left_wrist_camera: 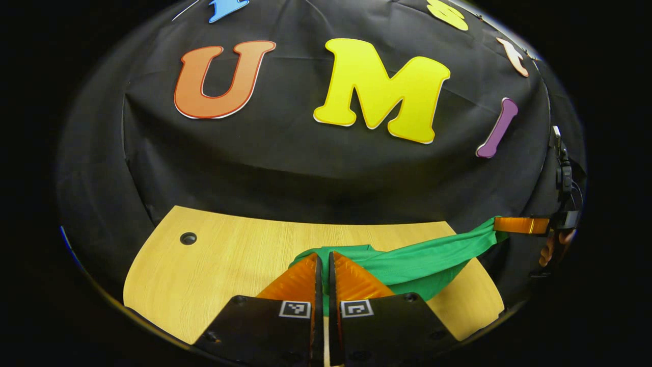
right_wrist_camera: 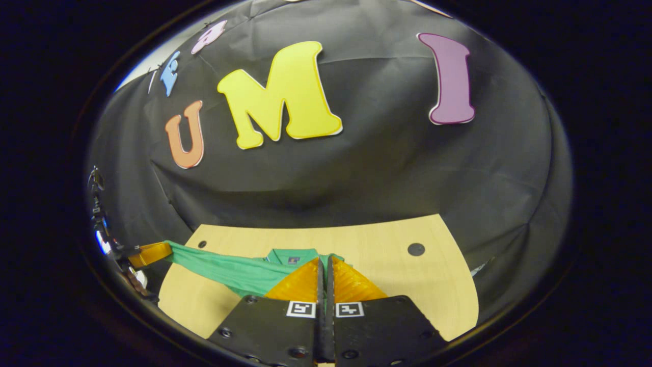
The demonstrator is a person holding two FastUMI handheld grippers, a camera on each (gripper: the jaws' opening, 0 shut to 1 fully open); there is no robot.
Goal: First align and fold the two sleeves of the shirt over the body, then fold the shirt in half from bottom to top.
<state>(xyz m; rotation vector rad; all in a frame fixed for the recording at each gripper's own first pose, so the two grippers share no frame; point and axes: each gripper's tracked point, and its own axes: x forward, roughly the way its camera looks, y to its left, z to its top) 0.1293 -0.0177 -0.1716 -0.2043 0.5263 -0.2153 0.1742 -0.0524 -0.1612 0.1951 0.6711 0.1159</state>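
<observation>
In the left gripper view, the left gripper sits low and near, its two fingers drawn close together with only a thin slit between them, pinching a fold of the green shirt. The shirt is lifted off the wooden table and stretched in a taut band toward the far right, where the right gripper grips its other end beside part of a hand at the edge.

In the right gripper view, the right gripper is likewise nearly closed on the green shirt, which runs left to the left gripper at the table's left edge. The shirt's collar lies just beyond the fingertips, with a small dark tag too tiny to read.

Square black-and-white coded markers sit on each gripper body. Much of the shirt is hidden behind the fingers, so its sleeves cannot be made out. A dark round hole marks the tabletop.
</observation>
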